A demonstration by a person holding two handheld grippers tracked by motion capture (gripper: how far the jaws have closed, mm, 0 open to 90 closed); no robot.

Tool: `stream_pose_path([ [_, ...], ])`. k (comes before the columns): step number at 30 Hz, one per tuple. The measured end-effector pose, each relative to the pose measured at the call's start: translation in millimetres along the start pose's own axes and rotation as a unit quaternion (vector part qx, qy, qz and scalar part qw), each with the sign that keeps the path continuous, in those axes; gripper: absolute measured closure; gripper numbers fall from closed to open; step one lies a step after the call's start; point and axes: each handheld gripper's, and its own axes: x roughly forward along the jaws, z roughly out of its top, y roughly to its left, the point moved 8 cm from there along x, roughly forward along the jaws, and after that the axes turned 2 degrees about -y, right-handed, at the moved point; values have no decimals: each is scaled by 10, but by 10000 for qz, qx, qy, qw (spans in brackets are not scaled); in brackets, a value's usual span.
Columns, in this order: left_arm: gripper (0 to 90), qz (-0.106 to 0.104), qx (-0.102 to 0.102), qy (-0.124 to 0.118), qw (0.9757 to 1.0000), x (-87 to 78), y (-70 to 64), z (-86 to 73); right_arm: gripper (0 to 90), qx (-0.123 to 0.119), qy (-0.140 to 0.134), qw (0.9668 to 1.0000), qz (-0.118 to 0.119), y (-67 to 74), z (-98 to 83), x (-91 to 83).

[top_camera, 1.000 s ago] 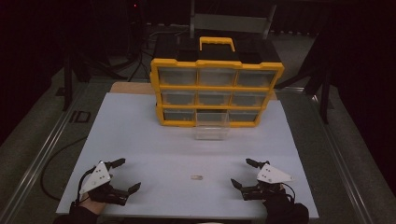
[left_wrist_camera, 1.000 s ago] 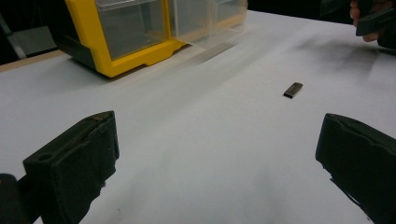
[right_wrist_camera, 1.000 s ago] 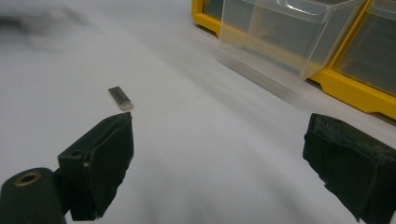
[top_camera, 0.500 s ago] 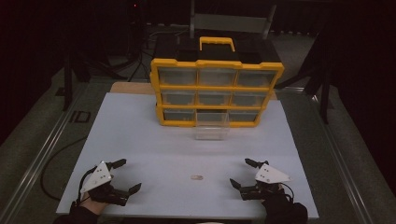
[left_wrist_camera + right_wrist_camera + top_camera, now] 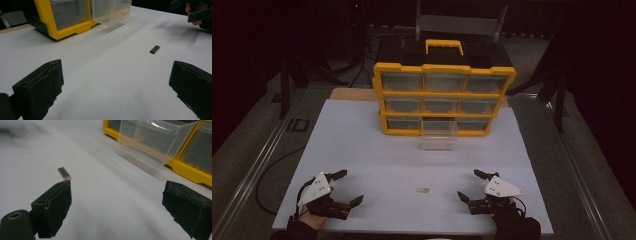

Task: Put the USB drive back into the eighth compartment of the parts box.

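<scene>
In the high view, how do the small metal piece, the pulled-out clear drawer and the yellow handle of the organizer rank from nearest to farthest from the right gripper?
From the right gripper, in the high view:
1. The small metal piece, lying on the white table between the two grippers.
2. The clear drawer, pulled out of the organizer's bottom row, middle.
3. The yellow handle, on top of the organizer at the table's far side.

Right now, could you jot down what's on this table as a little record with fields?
surface: white table
organiser: yellow drawer cabinet at the far side, black handle on top
open drawer: clear drawer, bottom row middle, pulled out
small item: flat metal piece lying alone between both grippers
left hand-held gripper: open, holding nothing
right hand-held gripper: open, holding nothing
</scene>
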Motion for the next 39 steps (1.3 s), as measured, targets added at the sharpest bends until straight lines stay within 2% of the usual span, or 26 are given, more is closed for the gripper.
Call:
stream_pose_path([
  [6, 3, -48, 26, -1, 10000, 10, -36, 67, 90, 6, 19, 10000, -15, -3, -5, 11],
  [13, 3, -147, 184, 79, 9997, 14, -88, 194, 90, -4, 15, 10000, -9, 16, 5, 14],
  [22, 3, -374, 202, 57, 9991, 40, -107, 368, 91, -61, 0, 10000, -23, 17, 12, 14],
  [24, 3, -443, 156, 18, 9989, 55, -110, 404, 91, -24, -4, 10000, -17, 22, 16, 11],
  [28, 3, -494, 190, 49, 9986, 92, -106, 464, 91, -9, 23, 10000, 0, 30, 12, 18],
  [33, 3, -611, 215, 95, 9979, 141, -112, 532, 91, -17, -1, 10000, 11, 35, 20, 17],
  [39, 3, -797, 353, 271, 9958, 258, -168, 606, 91, 0, 6, 10000, 23, 41, 18, 35],
])
